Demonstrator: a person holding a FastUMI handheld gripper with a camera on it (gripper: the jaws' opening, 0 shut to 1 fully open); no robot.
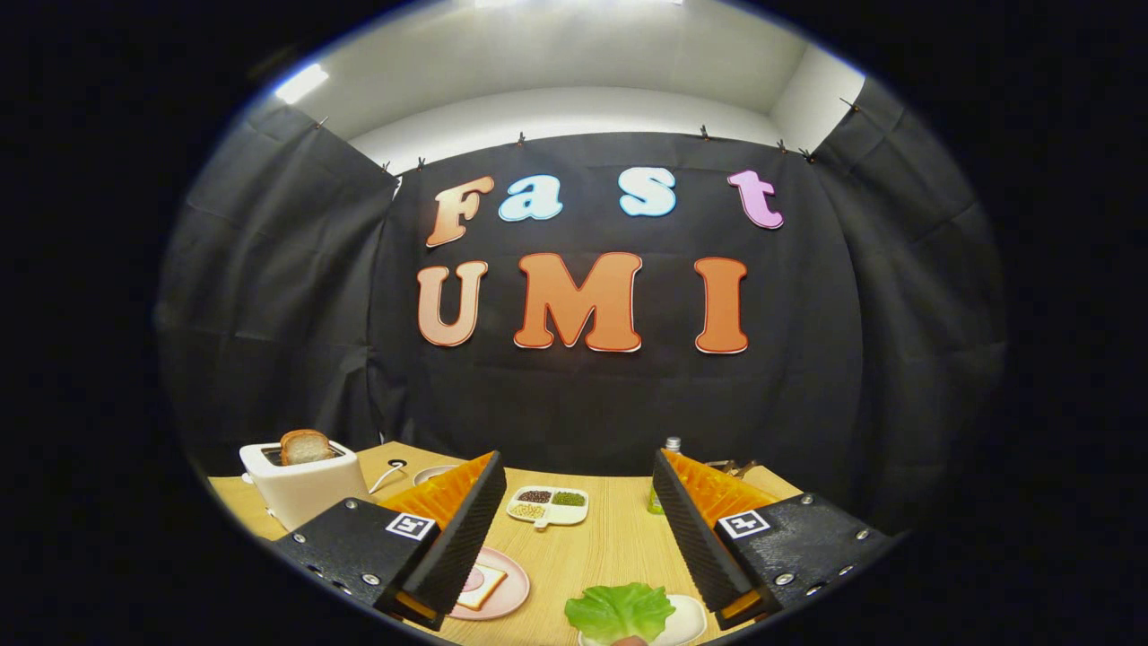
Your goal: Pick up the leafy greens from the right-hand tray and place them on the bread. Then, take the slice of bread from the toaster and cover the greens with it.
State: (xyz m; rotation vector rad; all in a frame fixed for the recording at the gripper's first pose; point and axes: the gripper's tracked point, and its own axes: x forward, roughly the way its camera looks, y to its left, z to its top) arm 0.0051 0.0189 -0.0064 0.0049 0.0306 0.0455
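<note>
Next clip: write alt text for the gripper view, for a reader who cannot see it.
The tongs are open above a wooden table, with a leafy green on a white tray between their tips. A pink plate with a bread slice lies by one finger. Beyond are a white toaster holding a slice, a divided dish and a bottle.

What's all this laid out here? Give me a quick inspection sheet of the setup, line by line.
Surface: wooden table.
Job's things: leafy greens on a white tray between the fingers; bread slice on a pink plate; another bread slice standing in the white toaster.
Clutter: divided dish of grains; small bottle beyond the fingers.
Grippers: gripper open, holding nothing.
Cables: white cord beside the toaster.
Surroundings: black cloth wall.
</note>
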